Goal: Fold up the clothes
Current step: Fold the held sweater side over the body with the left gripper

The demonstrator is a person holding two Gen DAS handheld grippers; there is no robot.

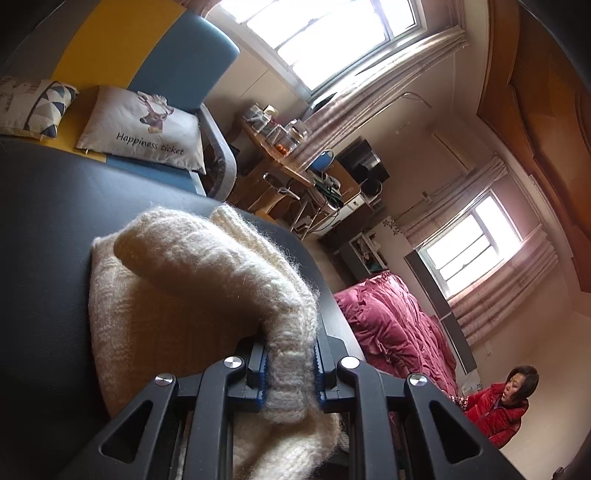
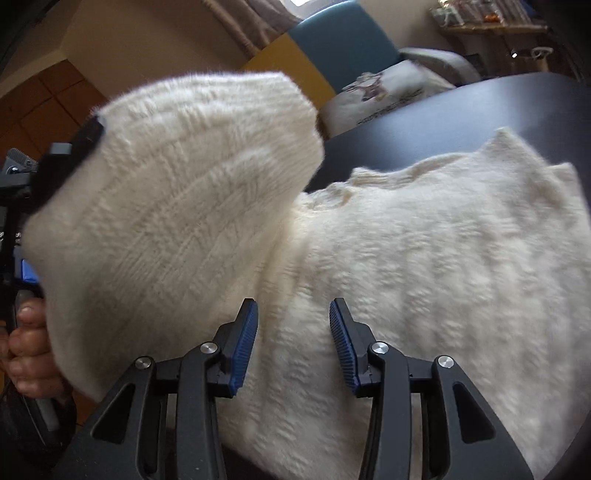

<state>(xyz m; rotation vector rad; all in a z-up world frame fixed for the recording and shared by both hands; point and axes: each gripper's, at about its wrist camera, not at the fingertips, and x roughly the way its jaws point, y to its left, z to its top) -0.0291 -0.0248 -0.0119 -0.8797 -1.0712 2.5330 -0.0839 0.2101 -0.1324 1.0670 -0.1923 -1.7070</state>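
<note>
A fuzzy cream knit sweater (image 2: 424,266) lies on the dark surface (image 1: 55,229), one part lifted at frame left, pinched in the left tool (image 1: 290,363). The right tool (image 2: 293,343) hovers spread. Behind: cushioned sofa (image 1: 177,55), windows (image 1: 332,33), red bedding (image 1: 391,321).

Cream knit sweater (image 2: 424,266), part lifted

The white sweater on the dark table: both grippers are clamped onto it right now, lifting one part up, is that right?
Not quite. Only the left gripper is clamped on the white sweater, lifting one part off the dark table. The right wrist view shows the right gripper with its jaws open above the knit, gripping nothing.
</note>
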